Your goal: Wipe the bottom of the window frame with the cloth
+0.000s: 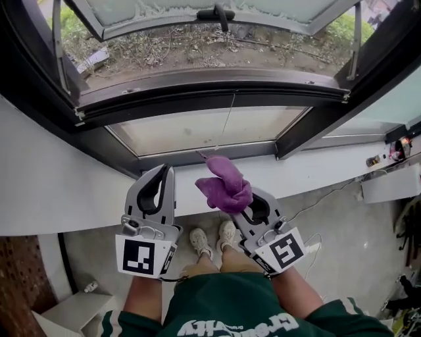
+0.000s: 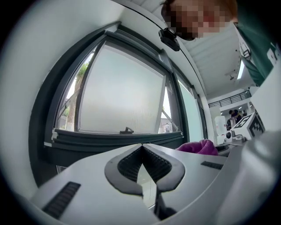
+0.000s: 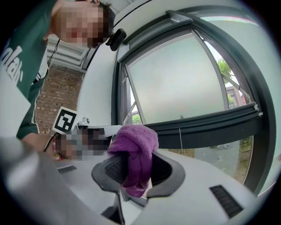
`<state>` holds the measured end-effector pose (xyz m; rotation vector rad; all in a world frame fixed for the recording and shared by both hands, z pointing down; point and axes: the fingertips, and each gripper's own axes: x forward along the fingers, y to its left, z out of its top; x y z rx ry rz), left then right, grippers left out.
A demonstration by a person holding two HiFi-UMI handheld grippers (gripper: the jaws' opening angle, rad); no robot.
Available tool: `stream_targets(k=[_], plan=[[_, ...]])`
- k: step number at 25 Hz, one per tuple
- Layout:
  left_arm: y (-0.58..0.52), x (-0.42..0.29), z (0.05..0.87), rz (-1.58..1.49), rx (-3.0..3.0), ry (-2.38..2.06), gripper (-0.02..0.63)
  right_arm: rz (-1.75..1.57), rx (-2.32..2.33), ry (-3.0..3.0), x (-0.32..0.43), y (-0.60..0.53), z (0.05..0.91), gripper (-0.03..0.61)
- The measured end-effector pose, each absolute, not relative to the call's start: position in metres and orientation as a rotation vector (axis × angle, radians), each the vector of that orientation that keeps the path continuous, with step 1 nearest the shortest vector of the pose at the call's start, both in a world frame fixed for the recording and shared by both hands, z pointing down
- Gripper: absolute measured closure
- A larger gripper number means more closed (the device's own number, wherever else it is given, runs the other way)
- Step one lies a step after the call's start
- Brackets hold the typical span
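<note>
A bunched purple cloth [image 1: 225, 184] sticks up out of my right gripper [image 1: 245, 199], which is shut on it; the right gripper view shows the cloth [image 3: 135, 147] pinched between the dark pads of the right gripper [image 3: 136, 165]. Beside it, my left gripper [image 1: 160, 174] is shut with nothing in it, its tips meeting in the left gripper view [image 2: 142, 148]. Both grippers hover over the white sill [image 1: 316, 170], short of the dark bottom rail of the window frame [image 1: 210, 97]. The rail also shows ahead of each gripper [image 2: 114, 137] [image 3: 206, 125].
The window sash is swung open outward, with its black handle [image 1: 216, 13] at the top. A fixed glass pane [image 1: 197, 128] lies below the rail. A cable and a small device [image 1: 396, 150] sit at the sill's right end. A white box [image 1: 72, 309] stands on the floor.
</note>
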<state>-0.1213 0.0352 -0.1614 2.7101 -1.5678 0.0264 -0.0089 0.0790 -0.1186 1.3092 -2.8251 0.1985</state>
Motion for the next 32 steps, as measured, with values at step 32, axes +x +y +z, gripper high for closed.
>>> stream_targets(k=[32], plan=[[0.027,-0.214,0.09,0.404,2.717,-1.372,0.604,0.563,1.282,-2.682,-0.161,0.061,0.137,0.469]])
